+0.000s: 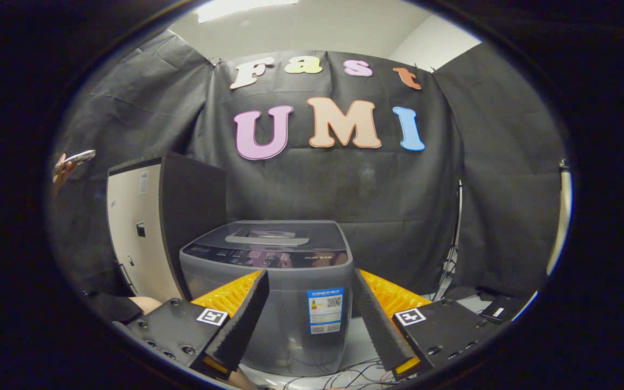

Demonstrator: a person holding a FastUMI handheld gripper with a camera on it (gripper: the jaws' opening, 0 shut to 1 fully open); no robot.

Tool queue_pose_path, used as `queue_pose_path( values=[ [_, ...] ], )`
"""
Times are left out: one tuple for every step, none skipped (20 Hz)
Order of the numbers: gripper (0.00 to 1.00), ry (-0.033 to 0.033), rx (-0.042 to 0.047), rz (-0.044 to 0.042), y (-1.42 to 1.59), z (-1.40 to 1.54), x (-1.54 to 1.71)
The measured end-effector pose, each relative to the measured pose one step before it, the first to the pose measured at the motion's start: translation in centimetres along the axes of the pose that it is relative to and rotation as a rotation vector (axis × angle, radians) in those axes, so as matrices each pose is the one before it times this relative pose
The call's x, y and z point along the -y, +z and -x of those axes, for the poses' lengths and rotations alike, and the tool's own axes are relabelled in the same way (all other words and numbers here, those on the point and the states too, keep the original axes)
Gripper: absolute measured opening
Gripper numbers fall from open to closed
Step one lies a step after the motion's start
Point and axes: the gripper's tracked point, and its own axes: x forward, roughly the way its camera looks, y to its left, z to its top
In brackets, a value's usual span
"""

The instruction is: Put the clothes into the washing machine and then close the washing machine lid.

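A grey top-loading washing machine point(268, 281) stands just beyond my fingers, its front with a blue-and-white label facing me. Its dark, smoked lid point(268, 237) lies flat and shut on top, with the control panel point(266, 258) along the front edge. My gripper point(310, 284) hangs in the air in front of the machine, fingers wide apart and nothing between them; the washer's front shows in the gap. No clothes can be seen from here.
A tall cabinet point(144, 233) with a pale front and dark side stands left of the washer. A hand holding a phone point(71, 162) shows at far left. A stand and pole point(453, 254) rise on the right. Cables point(355, 374) trail on the floor below.
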Motion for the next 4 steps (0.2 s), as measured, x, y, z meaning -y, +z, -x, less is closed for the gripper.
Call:
queue_pose_path(
  values=[
    [0.96,0.0033,-0.01979,0.00724,-0.631,0.201,-0.052],
    [0.96,-0.00198,0.00843,-0.0042,0.234,0.095,0.106],
    [0.96,-0.00043,0.00473,-0.00091,0.23,0.364,-0.059],
    [0.96,0.00041,-0.00126,0.00354,0.001,-0.094,-0.009]
  ],
)
